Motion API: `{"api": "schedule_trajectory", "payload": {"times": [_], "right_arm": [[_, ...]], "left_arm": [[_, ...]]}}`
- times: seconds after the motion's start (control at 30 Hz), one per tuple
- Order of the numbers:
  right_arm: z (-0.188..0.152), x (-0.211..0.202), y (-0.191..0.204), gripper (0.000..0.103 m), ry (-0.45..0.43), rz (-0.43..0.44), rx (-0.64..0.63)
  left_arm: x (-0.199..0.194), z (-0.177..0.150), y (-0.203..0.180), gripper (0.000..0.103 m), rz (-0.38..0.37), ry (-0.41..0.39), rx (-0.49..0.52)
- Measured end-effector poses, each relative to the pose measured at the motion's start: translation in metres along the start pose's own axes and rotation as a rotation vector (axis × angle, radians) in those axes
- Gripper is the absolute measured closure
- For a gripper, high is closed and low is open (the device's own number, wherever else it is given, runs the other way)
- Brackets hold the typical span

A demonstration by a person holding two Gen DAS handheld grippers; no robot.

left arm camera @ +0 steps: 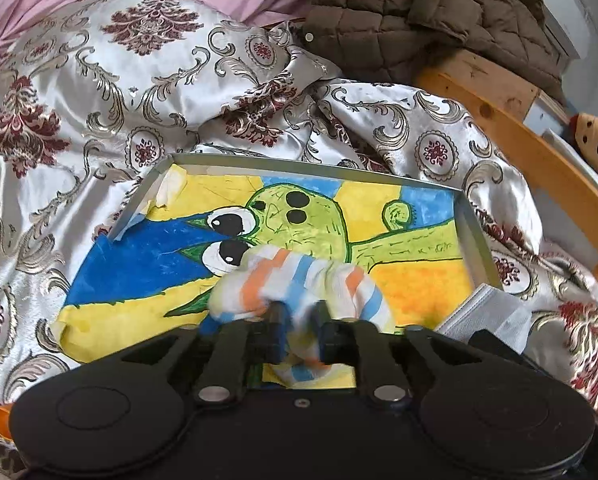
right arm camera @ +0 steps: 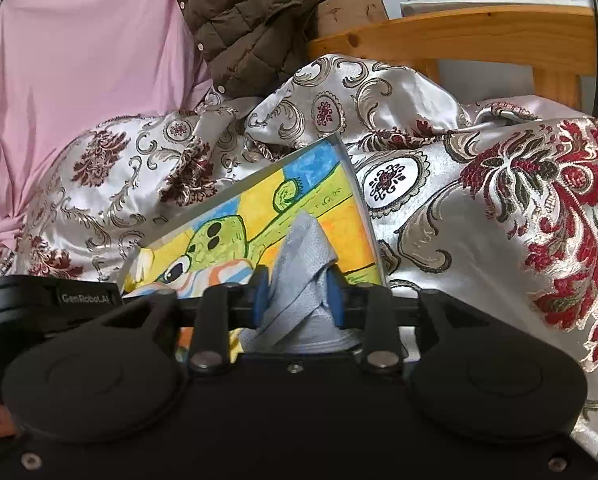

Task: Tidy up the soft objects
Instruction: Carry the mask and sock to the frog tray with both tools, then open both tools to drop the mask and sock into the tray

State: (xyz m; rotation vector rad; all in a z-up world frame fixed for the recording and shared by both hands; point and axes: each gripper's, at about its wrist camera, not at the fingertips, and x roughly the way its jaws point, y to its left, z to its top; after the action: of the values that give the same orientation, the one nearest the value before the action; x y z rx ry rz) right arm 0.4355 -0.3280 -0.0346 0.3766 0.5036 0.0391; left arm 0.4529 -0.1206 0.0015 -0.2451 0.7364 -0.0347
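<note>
A shallow box (left arm camera: 311, 164) with a green cartoon figure painted on its yellow and blue floor lies on the bedspread. A white sock with orange and blue stripes (left arm camera: 291, 280) lies bunched and blurred on that floor. It runs between the fingers of my left gripper (left arm camera: 300, 320), which stand slightly apart around it. In the right wrist view the same box (right arm camera: 239, 188) is seen from its near right corner, with the striped sock (right arm camera: 223, 274) at its left. My right gripper (right arm camera: 297, 296) has its blue pads pressed on a folded grey cloth (right arm camera: 305, 248) held over the box.
A silver satin bedspread (left arm camera: 99, 92) with dark red patterns lies crumpled around the box. Behind it are a pink cloth (right arm camera: 79, 60) and a brown quilted jacket (left arm camera: 419, 8). A wooden frame (left arm camera: 519, 132) runs along the right, with a spotted plush toy (left arm camera: 597, 144) beyond it.
</note>
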Motion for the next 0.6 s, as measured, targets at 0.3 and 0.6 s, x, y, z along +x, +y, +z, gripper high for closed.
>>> {"api": "schedule_trajectory", "payload": {"times": [0.3,0.6], "right_arm": [[0.013,-0.02,0.01,0.048,-0.069,-0.027,-0.064],[0.029,-0.068,0.019,0.023,-0.145,-0.002,-0.09]], "left_arm": [[-0.029,-0.006,-0.006,0.043,0.001,-0.06,0.075],[-0.084,0.002,0.004,0.023,0.019,-0.147,0.058]]}}
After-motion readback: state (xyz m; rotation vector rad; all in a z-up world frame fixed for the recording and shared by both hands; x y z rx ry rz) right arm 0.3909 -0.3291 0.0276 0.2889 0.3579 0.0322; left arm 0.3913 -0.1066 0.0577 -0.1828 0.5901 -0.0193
